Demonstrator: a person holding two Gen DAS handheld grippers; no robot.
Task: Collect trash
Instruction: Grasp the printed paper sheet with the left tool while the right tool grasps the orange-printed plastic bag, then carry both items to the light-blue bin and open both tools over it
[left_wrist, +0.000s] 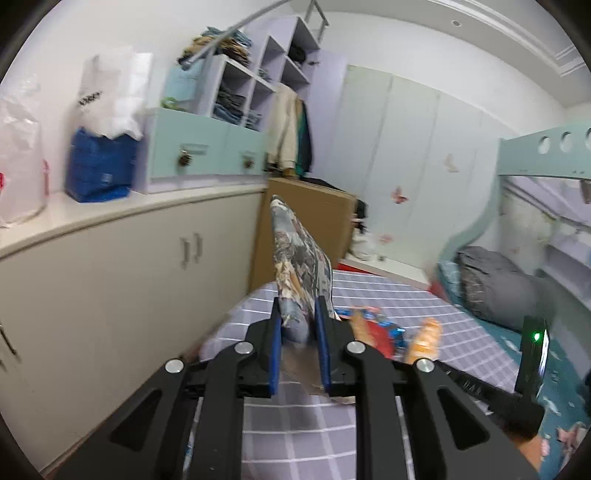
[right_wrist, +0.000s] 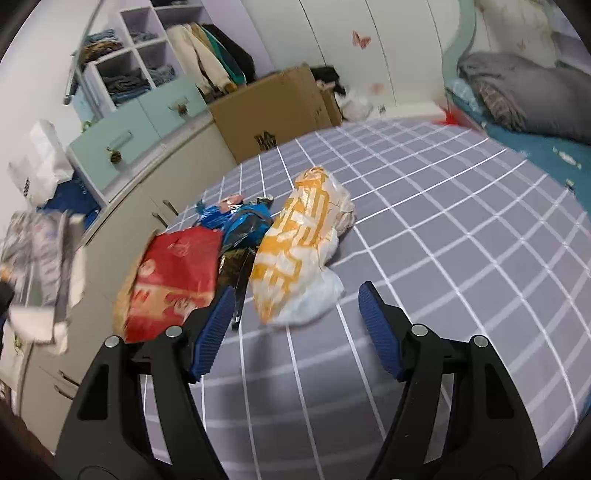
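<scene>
My left gripper (left_wrist: 299, 306) is shut on a grey printed wrapper (left_wrist: 295, 254) and holds it upright above the bed. That same wrapper (right_wrist: 44, 258) shows blurred at the left edge of the right wrist view. On the checked sheet lies a pile of trash: an orange-and-white plastic bag (right_wrist: 303, 236), a red bag (right_wrist: 173, 277), a blue wrapper (right_wrist: 240, 218) and a dark wrapper (right_wrist: 236, 266). My right gripper (right_wrist: 295, 291) stands open just short of the orange-and-white bag, with nothing between its fingers.
The bed's grey checked sheet (right_wrist: 461, 221) stretches to the right. A cream cabinet (left_wrist: 110, 266) runs along its left side, with a blue bag (left_wrist: 99, 166) and white bags on top. A cardboard box (right_wrist: 273, 110) stands at the bed's far end. A grey pillow (right_wrist: 535, 96) lies far right.
</scene>
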